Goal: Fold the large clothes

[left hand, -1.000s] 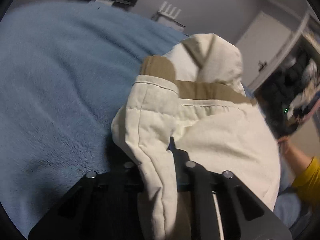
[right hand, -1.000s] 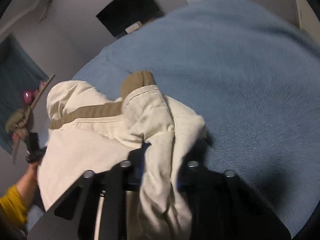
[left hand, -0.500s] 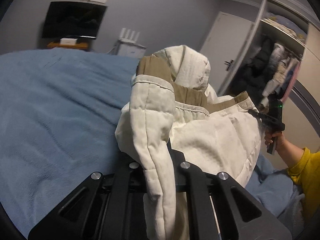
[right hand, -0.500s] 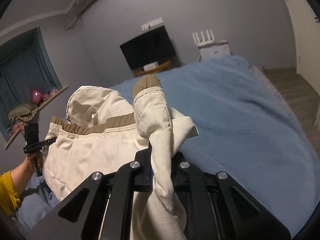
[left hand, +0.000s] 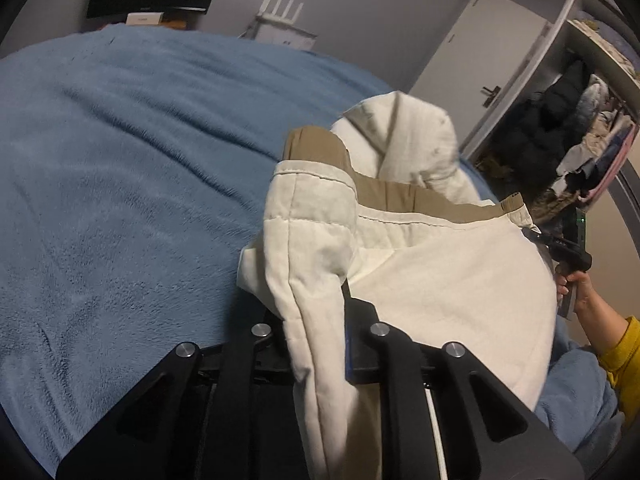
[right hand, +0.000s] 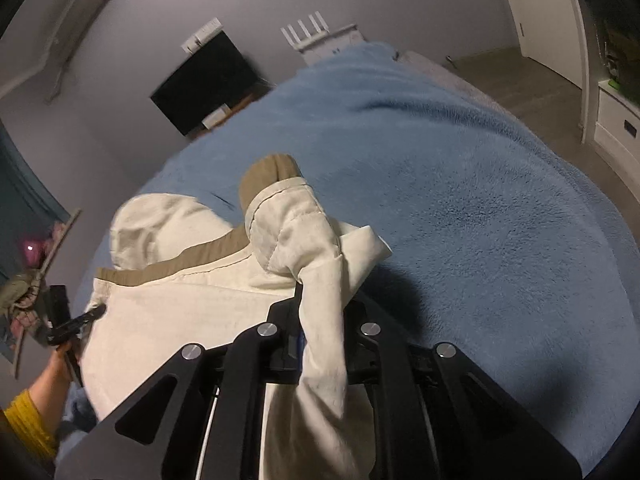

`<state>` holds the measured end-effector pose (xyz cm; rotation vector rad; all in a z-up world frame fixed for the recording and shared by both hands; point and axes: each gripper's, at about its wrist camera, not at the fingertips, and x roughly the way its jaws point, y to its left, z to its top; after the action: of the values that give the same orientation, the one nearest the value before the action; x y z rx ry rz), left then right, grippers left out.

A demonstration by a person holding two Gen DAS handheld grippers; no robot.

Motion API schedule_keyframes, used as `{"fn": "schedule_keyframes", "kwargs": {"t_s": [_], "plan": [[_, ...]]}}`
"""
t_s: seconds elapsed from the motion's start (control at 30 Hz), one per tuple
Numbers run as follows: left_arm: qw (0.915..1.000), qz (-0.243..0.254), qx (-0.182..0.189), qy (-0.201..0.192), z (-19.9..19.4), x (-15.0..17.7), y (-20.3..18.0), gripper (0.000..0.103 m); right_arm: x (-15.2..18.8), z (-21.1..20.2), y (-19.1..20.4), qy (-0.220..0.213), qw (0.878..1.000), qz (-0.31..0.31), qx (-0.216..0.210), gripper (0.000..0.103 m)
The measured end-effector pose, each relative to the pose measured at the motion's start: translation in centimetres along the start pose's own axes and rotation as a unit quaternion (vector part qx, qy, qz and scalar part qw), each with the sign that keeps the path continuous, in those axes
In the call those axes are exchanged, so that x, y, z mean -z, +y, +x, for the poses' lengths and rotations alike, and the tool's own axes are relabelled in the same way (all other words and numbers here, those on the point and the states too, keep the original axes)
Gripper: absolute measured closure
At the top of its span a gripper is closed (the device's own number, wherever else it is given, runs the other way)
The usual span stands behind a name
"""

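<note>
The left claw (left hand: 316, 320) points steeply downward, its jaws opening slightly while cream cloth is pinched between them and drapes back over the black frame. The right claw (right hand: 324, 320) tilts down likewise, jaws clamped tight on a fold of the same cloth. From the left wrist view, the right hand (left hand: 576, 284) grips its handle at the far right edge, a yellow sleeve (left hand: 622, 356) behind it. From the right wrist view, the left hand (right hand: 60, 360) holds its handle at lower left.
</note>
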<state>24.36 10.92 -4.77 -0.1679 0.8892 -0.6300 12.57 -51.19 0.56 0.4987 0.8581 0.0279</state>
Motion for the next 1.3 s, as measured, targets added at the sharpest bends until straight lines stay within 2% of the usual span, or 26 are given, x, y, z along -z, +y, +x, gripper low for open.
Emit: {"fn": "schedule_keyframes", "kwargs": {"t_s": [0.07, 0.17, 0.2, 0.23, 0.27, 0.3, 0.33, 0.4, 0.43, 0.53, 0.63, 0.8, 0.9, 1.0, 1.07, 1.13, 1.2, 1.3], "plan": [[0.9999, -0.001, -0.013, 0.009, 0.3, -0.1, 0.2, 0.084, 0.2, 0.8, -0.6, 0.009, 1.000, 0.006, 0.007, 0.093], [0.9987, -0.001, -0.049, 0.015, -0.1, -0.1, -1.4, 0.069, 0.5, 1.1, -0.2, 0.015, 1.000, -0.001, 0.026, 0.085], [0.9977, 0.000, -0.067, 0.016, -0.4, -0.2, -2.0, 0.055, 0.4, 0.9, 0.3, 0.019, 0.999, -0.009, 0.042, 0.081], [0.9968, 0.002, -0.079, 0.016, -0.9, 0.0, -2.0, 0.027, 0.5, 0.6, 0.5, 0.022, 0.998, -0.010, 0.053, 0.068], [0.9958, 0.005, -0.091, 0.008, -1.4, 0.4, -2.3, 0.017, 0.5, 0.4, 1.0, 0.025, 0.997, -0.006, 0.073, 0.044], [0.9948, 0.015, -0.101, -0.003, -2.4, 0.7, -3.1, 0.011, 0.7, -0.3, 1.4, 0.024, 0.995, -0.003, 0.094, 0.036], [0.9940, 0.021, -0.107, -0.005, -3.0, 0.9, -3.5, 0.010, 1.0, -0.8, 1.5, 0.021, 0.994, -0.006, 0.109, 0.030], [0.9911, 0.025, -0.131, -0.006, -4.6, 1.4, -5.1, 0.008, 1.4, -2.5, 3.2, 0.015, 0.984, -0.038, 0.171, 0.030], [0.9904, 0.025, -0.136, -0.006, -5.3, 1.5, -5.8, 0.008, 1.6, -3.3, 4.2, 0.012, 0.982, -0.053, 0.180, 0.029], [0.9909, 0.031, -0.130, -0.012, -7.4, 2.6, -9.1, 0.007, 3.6, -5.9, 7.6, 0.010, 0.979, -0.087, 0.185, 0.020], [0.9916, 0.037, -0.124, -0.008, -8.6, 4.9, -13.1, 0.007, 7.5, -7.4, 11.8, 0.031, 0.974, -0.126, 0.186, 0.013], [0.9849, 0.041, -0.166, 0.027, -6.0, 10.3, -18.9, 0.007, 14.4, -7.1, 16.3, 0.067, 0.967, -0.145, 0.198, 0.011], [0.9753, 0.067, -0.207, 0.039, -3.3, 11.7, -20.7, 0.007, 16.5, -5.8, 17.8, 0.086, 0.963, -0.162, 0.197, 0.011], [0.9629, 0.090, -0.247, 0.059, -1.2, 12.3, -21.0, 0.007, 16.9, -4.4, 18.4, 0.080, 0.959, -0.177, 0.206, 0.011], [0.9602, 0.098, -0.252, 0.070, 0.6, 12.1, -20.7, 0.005, 16.9, -2.6, 18.1, 0.098, 0.957, -0.172, 0.213, 0.010], [0.9622, 0.092, -0.248, 0.064, 1.5, 11.1, -20.5, 0.005, 16.7, -1.0, 17.7, 0.101, 0.956, -0.163, 0.220, 0.007], [0.9678, 0.076, -0.236, 0.042, 2.1, 9.8, -20.0, 0.005, 15.6, 0.4, 17.6, 0.087, 0.960, -0.160, 0.215, 0.006], [0.9718, 0.058, -0.226, 0.032, 3.6, 7.6, -18.8, 0.005, 13.9, 1.7, 17.7, 0.066, 0.963, -0.154, 0.211, 0.006]]}}
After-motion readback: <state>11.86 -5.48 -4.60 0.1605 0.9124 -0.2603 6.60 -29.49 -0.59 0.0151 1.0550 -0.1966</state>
